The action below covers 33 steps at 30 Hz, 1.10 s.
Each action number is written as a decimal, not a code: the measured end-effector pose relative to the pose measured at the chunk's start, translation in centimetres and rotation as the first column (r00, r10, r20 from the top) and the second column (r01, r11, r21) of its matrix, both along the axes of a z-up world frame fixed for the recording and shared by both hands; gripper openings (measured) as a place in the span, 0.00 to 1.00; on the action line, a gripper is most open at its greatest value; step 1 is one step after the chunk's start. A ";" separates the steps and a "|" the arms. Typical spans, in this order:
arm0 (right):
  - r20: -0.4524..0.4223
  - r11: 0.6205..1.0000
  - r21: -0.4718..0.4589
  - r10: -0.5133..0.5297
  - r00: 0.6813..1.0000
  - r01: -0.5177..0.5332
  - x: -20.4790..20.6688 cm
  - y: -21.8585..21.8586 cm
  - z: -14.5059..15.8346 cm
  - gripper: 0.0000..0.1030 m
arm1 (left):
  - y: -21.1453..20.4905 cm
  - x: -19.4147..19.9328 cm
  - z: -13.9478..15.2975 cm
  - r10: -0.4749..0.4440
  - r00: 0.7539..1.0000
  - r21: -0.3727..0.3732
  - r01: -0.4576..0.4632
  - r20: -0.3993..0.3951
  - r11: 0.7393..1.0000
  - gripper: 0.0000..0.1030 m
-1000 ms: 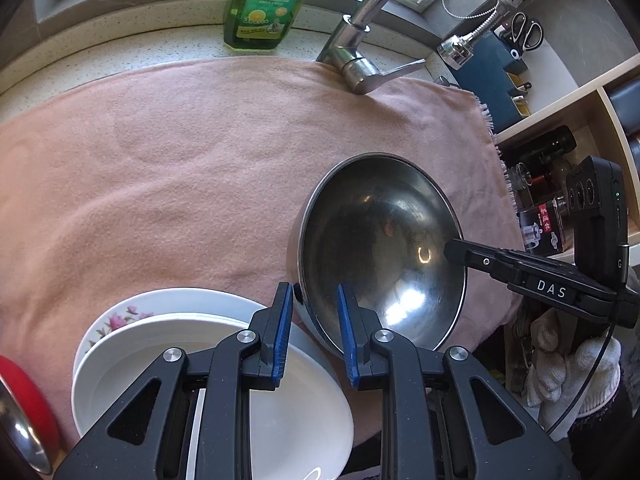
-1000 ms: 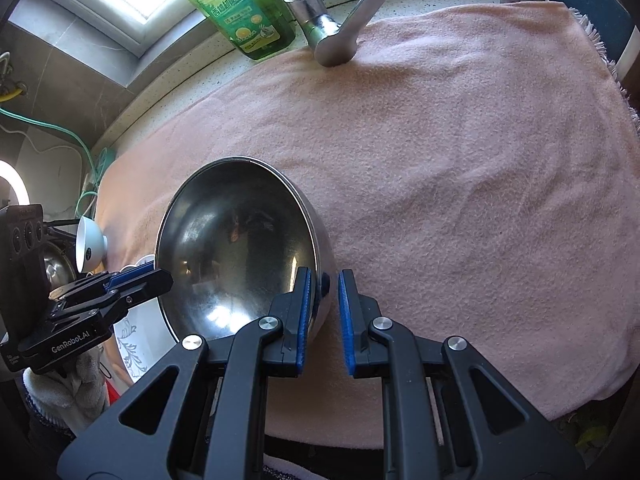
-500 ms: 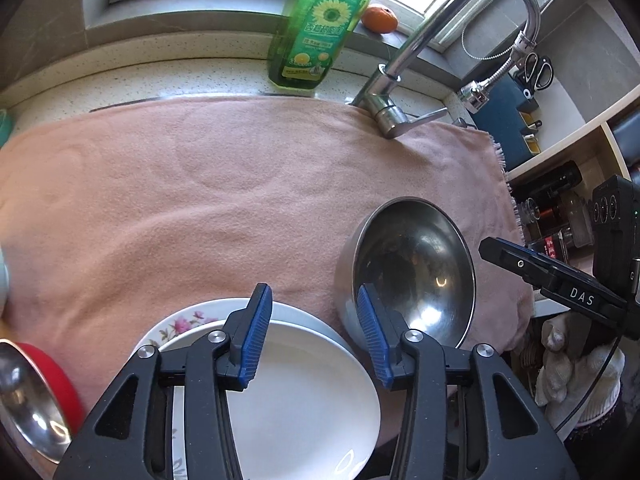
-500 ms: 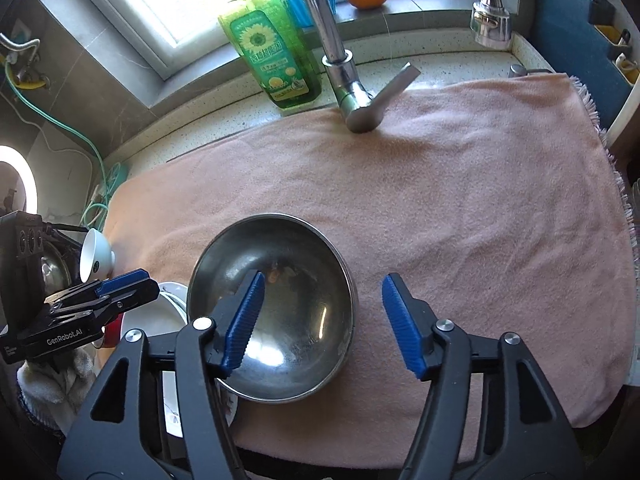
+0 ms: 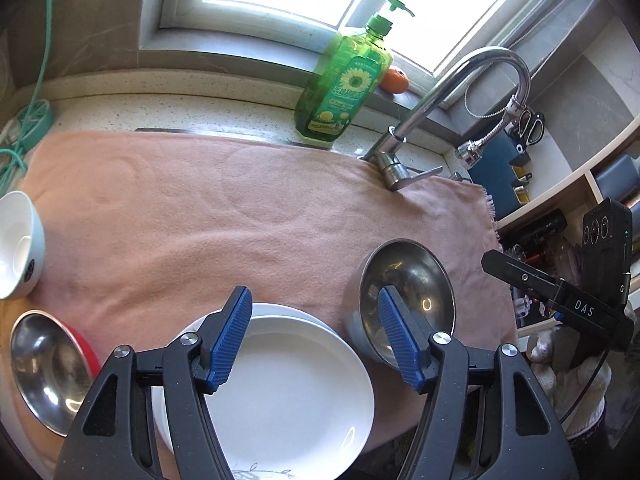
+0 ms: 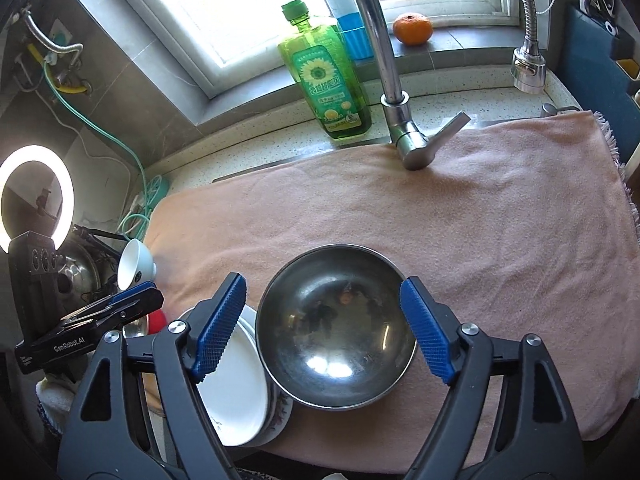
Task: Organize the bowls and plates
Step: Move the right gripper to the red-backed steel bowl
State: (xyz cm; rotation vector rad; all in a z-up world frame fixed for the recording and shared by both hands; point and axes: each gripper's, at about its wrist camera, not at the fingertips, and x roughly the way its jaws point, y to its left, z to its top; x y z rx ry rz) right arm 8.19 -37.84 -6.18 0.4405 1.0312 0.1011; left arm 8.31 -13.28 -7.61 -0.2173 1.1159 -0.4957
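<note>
Black tool arms read "DAS" (image 5: 584, 307) and "GenRobot.AI" (image 6: 69, 347).

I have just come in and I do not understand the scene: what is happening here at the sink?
A person with two handheld grippers is sorting dishes on a pink towel. The steel bowl sits on the towel beside the stacked white plates. Both the left gripper and the right gripper hold nothing, and their jaws are opening above the dishes.
</note>
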 end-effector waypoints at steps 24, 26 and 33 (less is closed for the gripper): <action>0.061 0.957 0.075 0.277 0.959 -0.281 4.7 13.5 2.7 0.80 | 18.9 -5.1 0.6 0.444 0.896 -0.052 -0.444 -0.007 0.894 0.64; 0.053 0.945 0.072 0.314 0.948 -0.318 5.3 15.3 2.3 0.80 | 20.2 -5.6 -0.2 0.477 0.879 -0.052 -0.477 -0.025 0.877 0.64; 0.005 0.892 0.062 0.448 0.894 -0.447 6.8 22.1 0.0 0.80 | 23.0 -7.2 -2.9 0.542 0.836 -0.037 -0.546 -0.082 0.837 0.64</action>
